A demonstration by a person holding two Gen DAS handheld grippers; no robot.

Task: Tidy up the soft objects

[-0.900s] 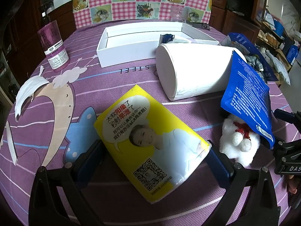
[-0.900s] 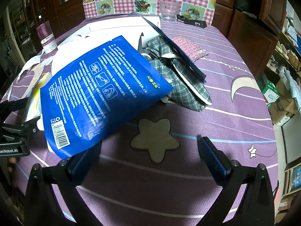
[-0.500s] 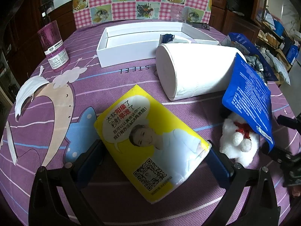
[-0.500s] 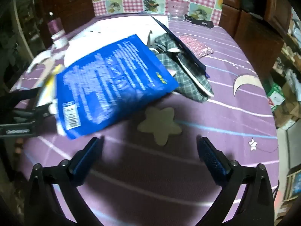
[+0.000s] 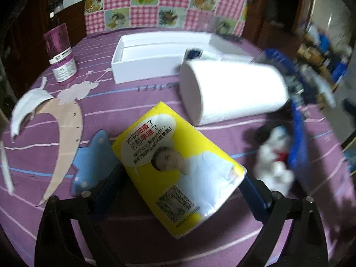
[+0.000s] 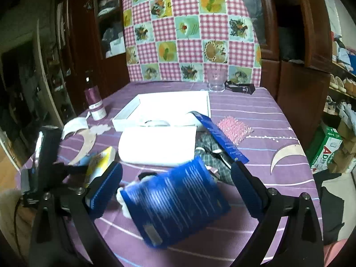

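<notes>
A yellow tissue pack (image 5: 178, 164) lies on the purple tablecloth between the fingers of my left gripper (image 5: 182, 184), which stands open around it. A white paper roll (image 5: 231, 93) lies on its side beyond it. A white plush toy (image 5: 273, 164) sits at the right, half under a blue pouch (image 5: 298, 138). In the right wrist view my right gripper (image 6: 175, 184) is open and raised above the blue pouch (image 6: 175, 202), not touching it. The paper roll (image 6: 158, 144) and a plaid slipper (image 6: 211, 155) lie beyond.
An open white box (image 5: 155, 57) stands at the back, also in the right wrist view (image 6: 169, 109). A purple bottle (image 5: 60, 53) stands at the left. A white face mask (image 5: 26, 109), a pink scrubber (image 6: 235, 129), a glass (image 6: 215, 82) and a chair back (image 6: 191, 35) are around.
My right gripper has lifted and pulled back, so its view now takes in the whole table. The blue pouch has dropped flatter over the plush toy. My left gripper shifted slightly around the tissue pack.
</notes>
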